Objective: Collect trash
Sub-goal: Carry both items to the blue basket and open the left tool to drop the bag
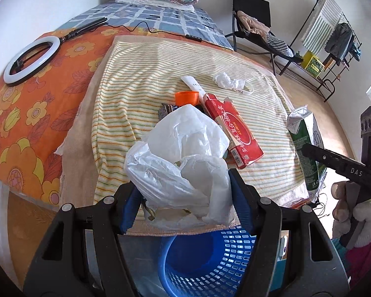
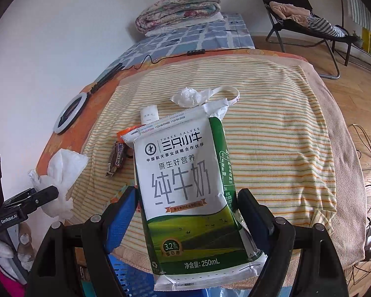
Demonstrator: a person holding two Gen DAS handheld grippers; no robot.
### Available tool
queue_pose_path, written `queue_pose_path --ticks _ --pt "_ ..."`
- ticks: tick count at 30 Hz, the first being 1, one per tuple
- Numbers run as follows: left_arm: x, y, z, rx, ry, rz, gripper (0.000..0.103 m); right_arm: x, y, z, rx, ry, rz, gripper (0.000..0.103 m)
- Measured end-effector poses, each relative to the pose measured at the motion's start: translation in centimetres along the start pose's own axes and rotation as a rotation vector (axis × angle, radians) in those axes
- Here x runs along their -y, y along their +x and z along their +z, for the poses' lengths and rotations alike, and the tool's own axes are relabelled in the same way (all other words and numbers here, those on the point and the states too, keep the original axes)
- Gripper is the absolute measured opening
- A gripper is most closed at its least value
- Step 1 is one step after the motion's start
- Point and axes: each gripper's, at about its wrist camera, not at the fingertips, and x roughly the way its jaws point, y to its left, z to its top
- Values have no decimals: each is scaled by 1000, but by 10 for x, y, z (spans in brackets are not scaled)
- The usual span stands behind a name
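I see bright, even daylight, soft shadows and sharp focus; the fisheye bends the bed (image 1: 160,57) edges and leaves dark corners.

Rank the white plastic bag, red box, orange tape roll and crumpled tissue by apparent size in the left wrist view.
1. White plastic bag, though it sits nearest the camera, which inflates it.
2. Red box.
3. Orange tape roll and crumpled tissue look alike; no ranking.

Striped towel (image 2: 284,136) lies bare on the right; red box (image 1: 235,133), wrapper (image 2: 115,158) and tissue (image 2: 188,96) crowd its middle.
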Motion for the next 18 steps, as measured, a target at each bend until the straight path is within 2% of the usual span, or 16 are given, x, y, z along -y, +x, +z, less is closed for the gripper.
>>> queue_pose_path --ticks 9,18 --pt "20 -12 -59 -61 38 -35 67 -23 -43 -52 1 -44 48 84" --pt "42 -4 -105 -129 97 -42 67 -35 -52 -110 -53 -53 75 84"
